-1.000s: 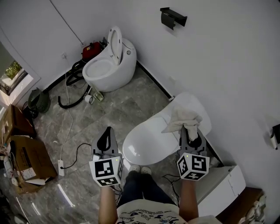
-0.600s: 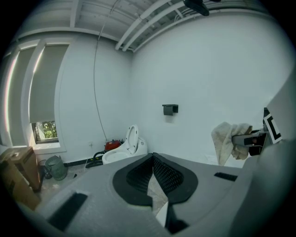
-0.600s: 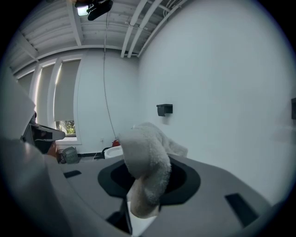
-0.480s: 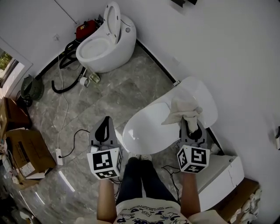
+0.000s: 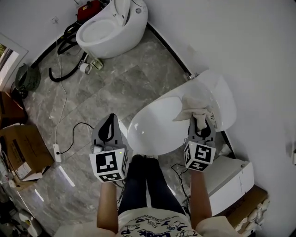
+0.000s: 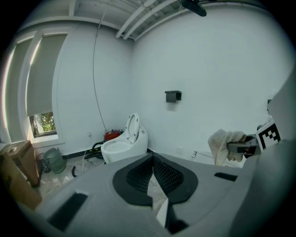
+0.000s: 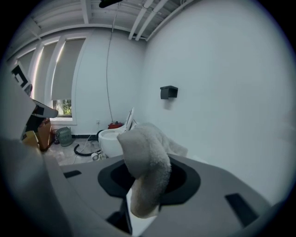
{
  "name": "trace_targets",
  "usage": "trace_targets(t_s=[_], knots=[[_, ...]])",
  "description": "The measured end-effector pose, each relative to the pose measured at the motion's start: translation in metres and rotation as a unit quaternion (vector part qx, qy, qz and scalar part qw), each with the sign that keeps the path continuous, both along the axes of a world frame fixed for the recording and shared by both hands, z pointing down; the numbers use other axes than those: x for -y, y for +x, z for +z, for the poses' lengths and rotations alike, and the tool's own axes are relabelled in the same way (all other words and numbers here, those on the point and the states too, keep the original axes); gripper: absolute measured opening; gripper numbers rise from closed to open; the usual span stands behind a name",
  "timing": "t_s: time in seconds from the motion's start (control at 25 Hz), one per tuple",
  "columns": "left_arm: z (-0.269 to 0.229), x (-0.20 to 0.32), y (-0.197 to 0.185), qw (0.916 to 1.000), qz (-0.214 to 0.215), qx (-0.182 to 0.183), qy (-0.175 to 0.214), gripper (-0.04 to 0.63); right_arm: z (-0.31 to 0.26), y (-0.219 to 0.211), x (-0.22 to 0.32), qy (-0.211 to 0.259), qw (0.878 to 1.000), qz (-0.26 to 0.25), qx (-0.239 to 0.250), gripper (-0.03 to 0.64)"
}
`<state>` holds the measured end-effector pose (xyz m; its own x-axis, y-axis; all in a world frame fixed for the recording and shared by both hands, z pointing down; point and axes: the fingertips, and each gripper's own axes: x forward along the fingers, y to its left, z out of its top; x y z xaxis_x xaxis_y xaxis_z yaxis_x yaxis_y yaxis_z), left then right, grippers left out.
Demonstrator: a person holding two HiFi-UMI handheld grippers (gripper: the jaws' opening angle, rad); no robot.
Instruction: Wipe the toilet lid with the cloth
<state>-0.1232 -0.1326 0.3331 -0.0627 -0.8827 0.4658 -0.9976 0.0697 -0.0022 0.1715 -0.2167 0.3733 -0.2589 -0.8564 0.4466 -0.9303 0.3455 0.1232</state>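
The near toilet's closed white lid (image 5: 159, 127) lies in the middle of the head view. A pale beige cloth (image 5: 193, 107) rests bunched on the lid's rear right part. My right gripper (image 5: 200, 121) is shut on the cloth, which drapes over the fingers in the right gripper view (image 7: 145, 169). My left gripper (image 5: 109, 132) hangs over the floor just left of the lid's front, apart from it. It is shut with nothing in it; in the left gripper view (image 6: 152, 162) its pads meet. The cloth (image 6: 222, 144) also shows there, at the right.
A second white toilet (image 5: 108, 25) with its lid up stands at the back, with a red machine (image 5: 88, 9) and black hose (image 5: 64, 69) beside it. A cable and power strip (image 5: 57, 152) cross the floor. Cardboard boxes (image 5: 21, 152) sit left, a white box (image 5: 229, 178) right.
The head view has shifted, so the far toilet has slid toward the top edge. Both grippers keep about the same places by the near toilet, the cloth still in the right one.
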Motion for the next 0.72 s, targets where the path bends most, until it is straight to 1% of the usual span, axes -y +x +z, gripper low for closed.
trace_targets(t_s=[0.12,0.36,0.52,0.72], knots=[[0.017,0.001,-0.003,1.0000,0.002,0.003,-0.007,0.008,0.038,0.002,0.006,-0.025,1.000,0.008,0.000,0.123],[0.060,0.000,-0.005,0.9997,0.004,0.004,-0.025,0.008,0.106,0.022,0.018,-0.057,0.997,0.044,-0.008,0.123],[0.086,0.000,-0.003,0.9993,0.010,0.004,-0.035,0.008,0.148,0.031,0.028,-0.077,0.996,0.044,-0.025,0.123],[0.116,-0.006,0.000,0.9987,0.009,0.004,-0.051,0.008,0.198,0.037,0.034,-0.107,0.993,0.032,-0.049,0.123]])
